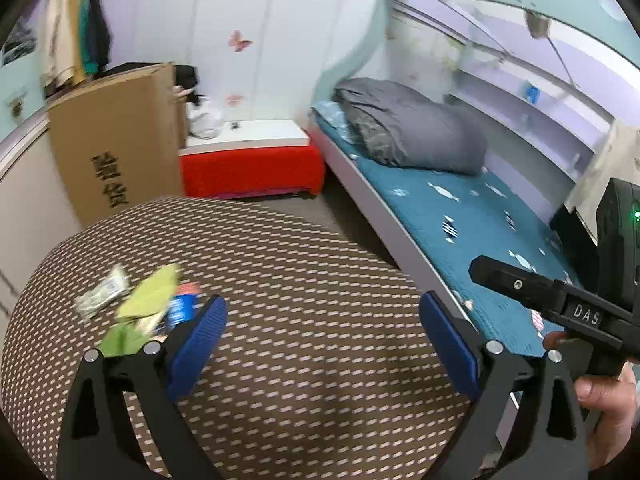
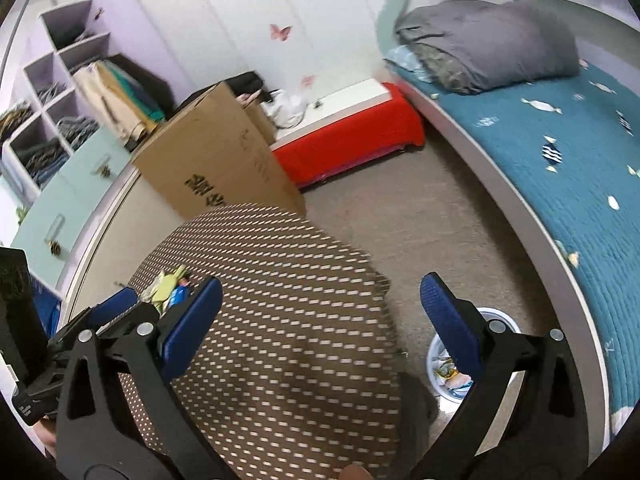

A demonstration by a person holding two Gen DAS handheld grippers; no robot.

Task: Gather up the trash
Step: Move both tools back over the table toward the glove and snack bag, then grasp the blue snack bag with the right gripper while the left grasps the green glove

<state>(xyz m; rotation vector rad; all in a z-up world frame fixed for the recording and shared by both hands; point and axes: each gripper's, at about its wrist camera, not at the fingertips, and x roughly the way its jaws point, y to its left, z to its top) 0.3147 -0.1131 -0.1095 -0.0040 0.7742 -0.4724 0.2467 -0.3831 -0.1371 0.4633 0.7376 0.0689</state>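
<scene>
The trash (image 1: 140, 304) is a small heap of wrappers, green, white and blue, lying on a brown table (image 1: 320, 240) with a pale dash pattern; in the left wrist view it sits at about 9 o'clock, just beyond the left finger of the left gripper (image 1: 322, 320), and it is blurred, so single pieces are hard to tell apart. In the right wrist view the same heap (image 2: 170, 288) lies at about 9 o'clock near the table's far left edge. The left gripper's blue pads stand wide apart with nothing between them, above the tabletop. The right gripper (image 2: 320, 300) is likewise spread wide and holds nothing; it shows in the left view at 3 o'clock, gripped by a hand (image 1: 608, 404). On the floor at about 4 o'clock in the right view, beside the table and partly behind the right finger, stands a white bin (image 2: 440, 356) with some crumpled wrappers inside. A tall cardboard box (image 1: 116, 144) stands behind the table at 10 o'clock; its contents cannot be seen. Farther back is a red bench (image 1: 252, 172) with a white top, and along the right side a bed (image 1: 460, 216) with a teal cover and a grey quilt (image 1: 412, 128). Open shelves (image 2: 52, 92) at 10 o'clock in the right view hold folded clothes.
</scene>
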